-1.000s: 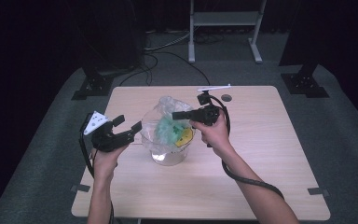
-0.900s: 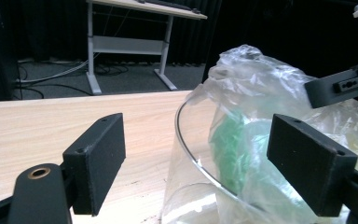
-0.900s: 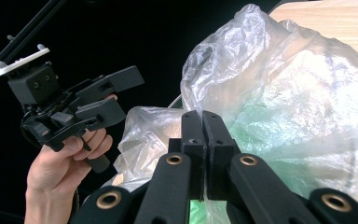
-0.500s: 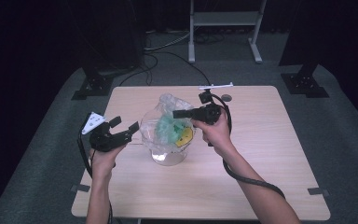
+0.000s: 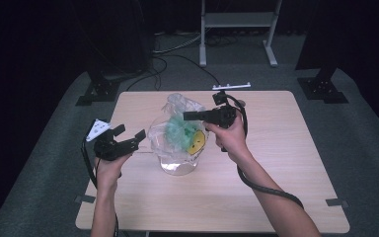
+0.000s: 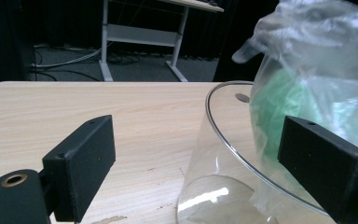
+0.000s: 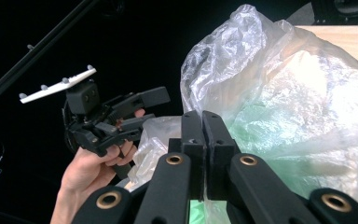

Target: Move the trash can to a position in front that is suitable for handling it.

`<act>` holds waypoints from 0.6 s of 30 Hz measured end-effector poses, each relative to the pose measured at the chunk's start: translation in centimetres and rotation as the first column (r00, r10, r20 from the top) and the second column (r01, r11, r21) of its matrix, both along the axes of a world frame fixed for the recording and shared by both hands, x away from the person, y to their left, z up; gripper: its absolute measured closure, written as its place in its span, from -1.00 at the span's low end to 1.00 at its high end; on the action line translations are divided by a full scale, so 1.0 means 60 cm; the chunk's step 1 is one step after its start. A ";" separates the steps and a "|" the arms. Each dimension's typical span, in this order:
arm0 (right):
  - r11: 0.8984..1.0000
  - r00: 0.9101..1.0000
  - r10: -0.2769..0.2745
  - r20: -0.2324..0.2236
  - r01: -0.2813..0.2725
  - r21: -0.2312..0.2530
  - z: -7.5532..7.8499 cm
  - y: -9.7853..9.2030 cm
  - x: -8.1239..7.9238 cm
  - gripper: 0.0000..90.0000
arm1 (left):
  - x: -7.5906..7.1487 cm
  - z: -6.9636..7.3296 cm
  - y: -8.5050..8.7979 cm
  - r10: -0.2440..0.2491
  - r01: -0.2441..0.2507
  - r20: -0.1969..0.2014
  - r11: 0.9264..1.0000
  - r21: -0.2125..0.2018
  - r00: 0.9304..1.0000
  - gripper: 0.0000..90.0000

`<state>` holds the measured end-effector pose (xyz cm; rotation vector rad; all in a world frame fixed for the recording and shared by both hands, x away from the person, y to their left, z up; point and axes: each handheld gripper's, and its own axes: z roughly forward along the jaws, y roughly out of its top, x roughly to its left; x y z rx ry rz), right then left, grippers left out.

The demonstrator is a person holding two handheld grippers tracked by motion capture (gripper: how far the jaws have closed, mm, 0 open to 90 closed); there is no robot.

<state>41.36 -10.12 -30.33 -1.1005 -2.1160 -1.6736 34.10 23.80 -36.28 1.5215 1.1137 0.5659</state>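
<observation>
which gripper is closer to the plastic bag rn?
Right. The right gripper has its jaws closed against the plastic bag above the glass bowl. The left gripper sits open at the bowl's rim, beside the bag.

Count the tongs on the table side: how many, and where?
2: left tongs beside the glass bowl, open; right tongs over it, closed at the plastic bag.

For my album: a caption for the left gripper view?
Open left gripper straddling the rim of a glass bowl holding a plastic bag.
</observation>
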 end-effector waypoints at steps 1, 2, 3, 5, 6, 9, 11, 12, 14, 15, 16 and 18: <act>1.000 1.000 -0.001 0.001 0.001 0.004 0.003 -0.001 0.000 0.98 | 0.000 0.000 0.001 0.000 0.000 -0.001 1.000 0.001 1.000 -0.78; 1.000 1.000 -0.002 0.004 0.002 0.006 0.006 -0.001 -0.001 0.98 | 0.000 -0.001 0.000 0.001 -0.001 0.000 1.000 -0.005 1.000 -0.78; 1.000 1.000 -0.002 0.007 0.002 0.009 0.010 -0.002 -0.001 0.98 | 0.000 -0.001 0.000 0.001 -0.001 -0.002 1.000 -0.002 1.000 -0.78; 1.000 1.000 -0.003 0.014 0.003 0.013 0.017 -0.004 -0.001 0.98 | 0.001 -0.002 0.000 0.000 0.000 -0.004 1.000 -0.003 1.000 -0.78; 1.000 1.000 -0.003 0.019 0.002 0.016 0.020 -0.004 -0.002 0.98 | 0.001 -0.002 -0.001 -0.003 0.003 -0.004 1.000 -0.003 1.000 -0.78; 1.000 1.000 -0.005 0.029 0.004 0.027 0.032 -0.008 -0.003 0.98 | 0.001 -0.003 0.000 -0.004 0.004 -0.005 1.000 0.000 1.000 -0.78; 0.999 0.999 -0.008 0.038 0.006 0.034 0.042 -0.011 -0.005 0.98 | 0.001 -0.004 0.001 -0.003 0.003 -0.004 1.000 -0.002 1.000 -0.78; 0.999 0.999 -0.008 0.047 0.006 0.037 0.047 -0.012 -0.005 0.98 | 0.001 -0.004 0.002 -0.002 0.002 -0.005 1.000 -0.003 1.000 -0.78; 0.999 0.998 -0.011 0.057 0.008 0.047 0.058 -0.016 -0.006 0.98 | 0.001 -0.005 0.003 0.002 -0.002 -0.006 1.000 -0.006 1.000 -0.78; 0.999 0.998 -0.012 0.060 0.008 0.051 0.063 -0.018 -0.006 0.98 | 0.002 -0.006 0.004 0.003 -0.003 -0.008 1.000 -0.008 1.000 -0.78; 0.999 0.998 -0.014 0.067 0.010 0.053 0.068 -0.020 -0.007 0.98 | 0.002 -0.008 0.005 0.002 -0.002 -0.009 1.000 -0.002 1.000 -0.78; 0.998 0.997 -0.018 0.079 0.013 0.060 0.081 -0.025 -0.008 0.98 | 0.002 -0.009 0.005 0.004 -0.004 -0.010 1.000 -0.001 1.000 -0.78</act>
